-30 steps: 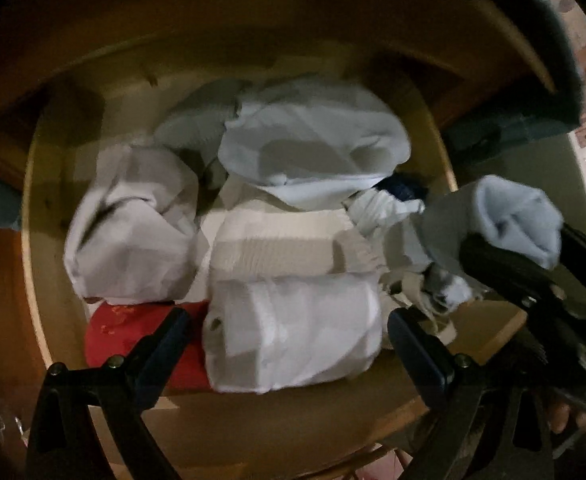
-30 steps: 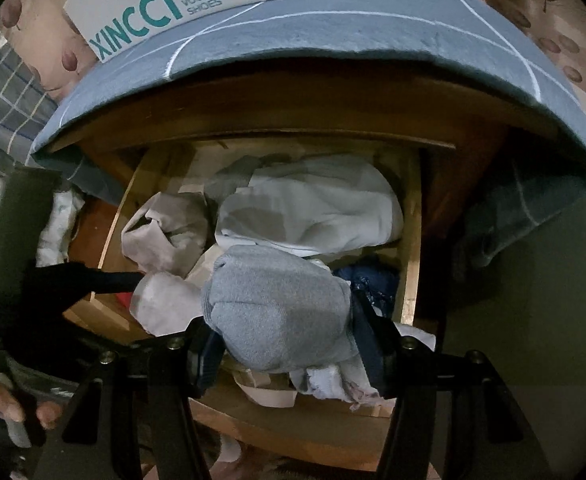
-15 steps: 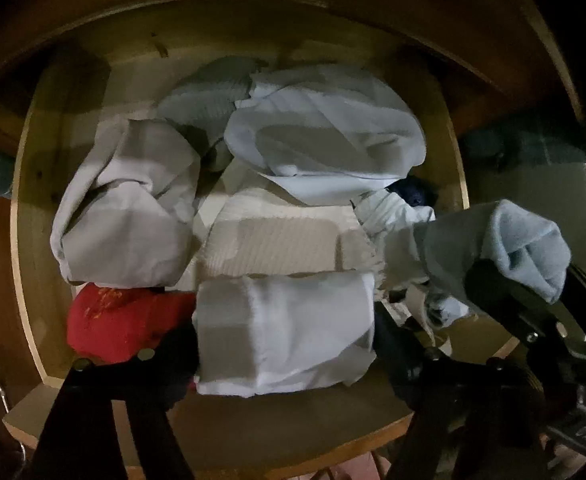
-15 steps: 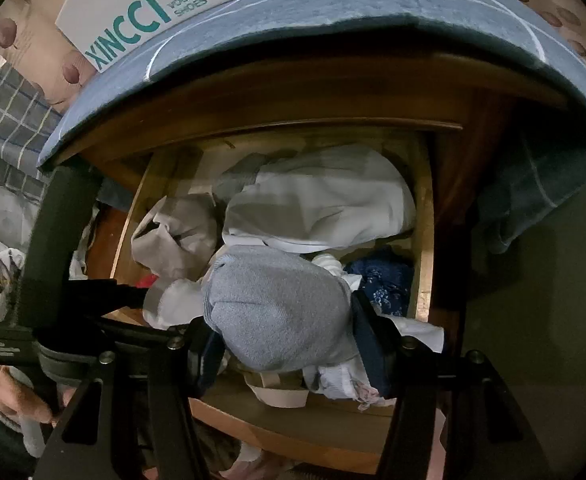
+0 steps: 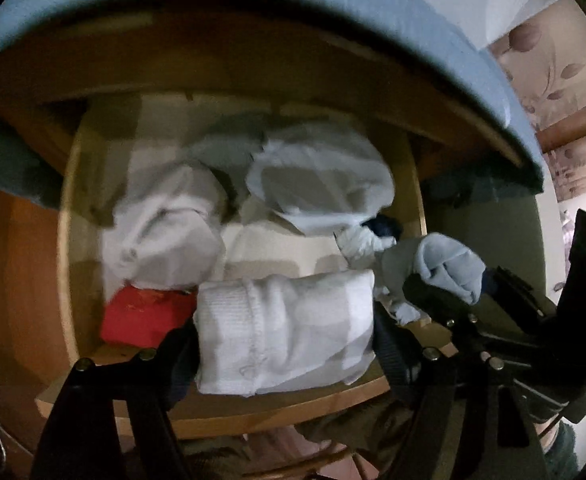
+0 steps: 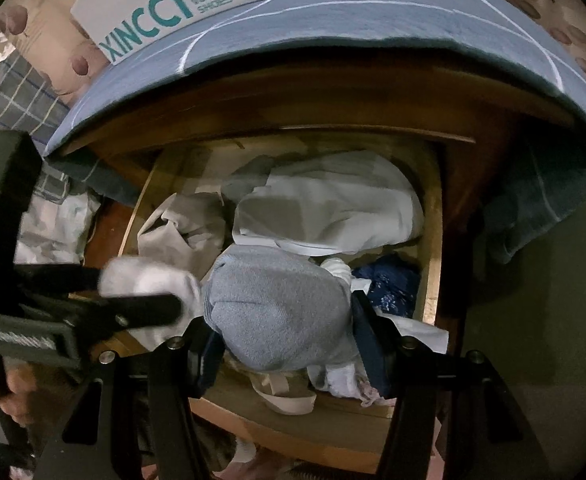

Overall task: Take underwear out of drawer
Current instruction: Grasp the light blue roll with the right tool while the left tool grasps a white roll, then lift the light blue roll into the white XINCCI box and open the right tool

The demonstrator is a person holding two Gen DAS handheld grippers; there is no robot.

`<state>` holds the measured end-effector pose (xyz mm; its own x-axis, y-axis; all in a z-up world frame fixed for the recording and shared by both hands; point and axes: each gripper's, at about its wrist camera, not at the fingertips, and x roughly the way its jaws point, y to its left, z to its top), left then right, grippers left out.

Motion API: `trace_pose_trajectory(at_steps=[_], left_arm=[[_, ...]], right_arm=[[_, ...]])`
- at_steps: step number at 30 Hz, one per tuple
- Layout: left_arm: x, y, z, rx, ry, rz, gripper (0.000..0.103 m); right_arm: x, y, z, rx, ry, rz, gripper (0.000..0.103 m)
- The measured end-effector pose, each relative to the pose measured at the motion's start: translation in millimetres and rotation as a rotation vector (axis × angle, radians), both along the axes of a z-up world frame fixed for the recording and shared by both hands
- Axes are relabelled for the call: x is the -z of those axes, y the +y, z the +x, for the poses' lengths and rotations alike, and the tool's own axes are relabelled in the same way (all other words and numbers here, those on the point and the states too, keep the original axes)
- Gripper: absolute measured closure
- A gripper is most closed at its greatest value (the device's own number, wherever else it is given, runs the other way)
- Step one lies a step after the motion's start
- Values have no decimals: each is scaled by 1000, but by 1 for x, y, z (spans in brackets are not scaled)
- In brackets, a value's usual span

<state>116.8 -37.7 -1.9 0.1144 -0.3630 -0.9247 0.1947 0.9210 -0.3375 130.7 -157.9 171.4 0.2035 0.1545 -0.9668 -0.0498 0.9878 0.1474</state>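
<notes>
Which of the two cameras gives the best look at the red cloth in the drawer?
The left wrist view: the red cloth lies in plain sight at the drawer's front left corner, beside the white bundle. In the right wrist view I cannot find it.

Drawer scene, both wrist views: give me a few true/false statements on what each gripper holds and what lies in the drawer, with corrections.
1. The left gripper grips a white roll. True.
2. The right gripper is empty. False: it is clamped on a grey bundle.
3. A red item lies in the drawer beside the white roll. True.
4. The drawer is closed. False: it is pulled out, with the clothes in view.
5. A box marked XINCCI sits on the blue cloth above the drawer. True.
6. The grey bundle lies loose at the back of the drawer. False: it is between the right gripper's fingers, near the front.
</notes>
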Motion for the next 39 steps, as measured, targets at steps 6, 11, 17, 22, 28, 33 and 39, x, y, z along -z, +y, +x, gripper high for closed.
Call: trace_pose_trajectory(at_steps=[6,11,17,22,28,33,39], left_arm=[[-24,14,-9,-18,-151,64,24],[-46,35,-25,-55,-290,110,24],[-45,57,-41,-132,-365,154,24],[-32,79,-53,-218,-372,157,24],[-34,89,-61,-260,-408,133,24],[-34,89,-65,-267,-421,125,24],[-34,95,-64,-277,-422,94,24]], right_arm=[[-11,8,0,-18,-29,-16,48],[-27,14,-1,-24,-46,-9,48],[-67,20,6,-41,-93,7,49],[-135,25,24,-61,-200,16,49],[-233,38,70,-87,-389,6,49],[-252,55,142,-90,-430,-81,48],[-194,79,222,-79,-318,-249,48]])
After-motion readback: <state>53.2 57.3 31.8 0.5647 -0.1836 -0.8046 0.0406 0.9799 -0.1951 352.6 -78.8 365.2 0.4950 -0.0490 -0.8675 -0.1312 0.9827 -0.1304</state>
